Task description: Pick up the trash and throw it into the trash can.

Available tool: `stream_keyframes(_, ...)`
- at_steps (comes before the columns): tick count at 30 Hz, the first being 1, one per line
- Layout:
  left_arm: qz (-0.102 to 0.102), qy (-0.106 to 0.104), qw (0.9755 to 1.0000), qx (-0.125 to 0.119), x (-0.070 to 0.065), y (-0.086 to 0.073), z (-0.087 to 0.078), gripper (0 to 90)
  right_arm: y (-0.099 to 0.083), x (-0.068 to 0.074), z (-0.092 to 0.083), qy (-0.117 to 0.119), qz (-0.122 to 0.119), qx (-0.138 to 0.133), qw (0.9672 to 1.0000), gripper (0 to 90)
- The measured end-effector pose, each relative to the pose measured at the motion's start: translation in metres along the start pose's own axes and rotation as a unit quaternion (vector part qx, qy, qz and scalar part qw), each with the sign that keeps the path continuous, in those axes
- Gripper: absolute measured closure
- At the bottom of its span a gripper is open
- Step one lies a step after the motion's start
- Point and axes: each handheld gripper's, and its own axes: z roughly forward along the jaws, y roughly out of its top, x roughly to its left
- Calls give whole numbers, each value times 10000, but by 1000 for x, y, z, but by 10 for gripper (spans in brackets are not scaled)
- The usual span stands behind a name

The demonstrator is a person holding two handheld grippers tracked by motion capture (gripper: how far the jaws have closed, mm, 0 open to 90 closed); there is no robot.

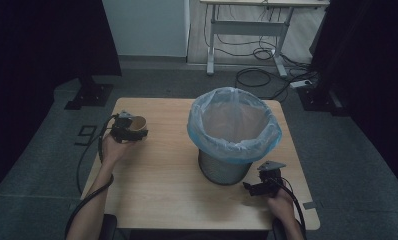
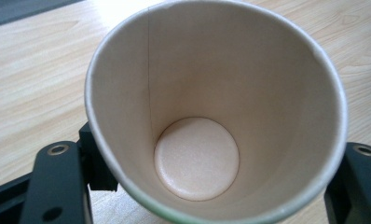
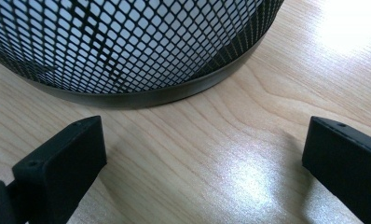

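My left gripper has its jaws pinching a brown paper cup with a white rim, one black jaw against each side of its wall. In the left gripper view the cup opens toward the camera, its round pale bottom and inner seam plain to see, nothing inside it, the wall squeezed slightly out of round between my jaws. It sits near the left edge of the light wooden desk, well apart from the bin.

My right gripper rests low near the desk's right front corner, jaws spread wide with nothing between them but bare wood. Just ahead of them stands the round black wire-mesh waste bin, lined with a pale blue plastic bag folded over its rim. In the right gripper view the bin's mesh wall and dark base band curve close in front of my jaws, not touching them.
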Motion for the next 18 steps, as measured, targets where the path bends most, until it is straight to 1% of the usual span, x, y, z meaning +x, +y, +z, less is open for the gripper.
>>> stream_keyframes(3,32,-23,10000,-2,-2,4,-4,276,0,0,0,-1,0,1,10000,0)
stream_keyframes(6,28,-106,9999,-53,-5,12,-11,277,0,0,0,-2,0,0,10000,0)
stream_keyframes(9,73,-155,9998,-58,-7,18,-17,277,0,0,0,-1,-1,2,10000,0)
stream_keyframes(13,70,-219,9997,-78,-9,24,-22,277,0,0,0,-1,-2,1,10000,0)
stream_keyframes(15,90,-266,9996,-78,-11,31,-27,277,0,0,0,-1,-1,0,10000,0)
stream_keyframes(16,90,-266,9996,-78,-11,31,-27,277,0,0,0,-1,-1,0,10000,0)
stream_keyframes(18,120,-300,9994,-102,-13,38,-33,278,0,0,0,-1,-2,1,10000,0)
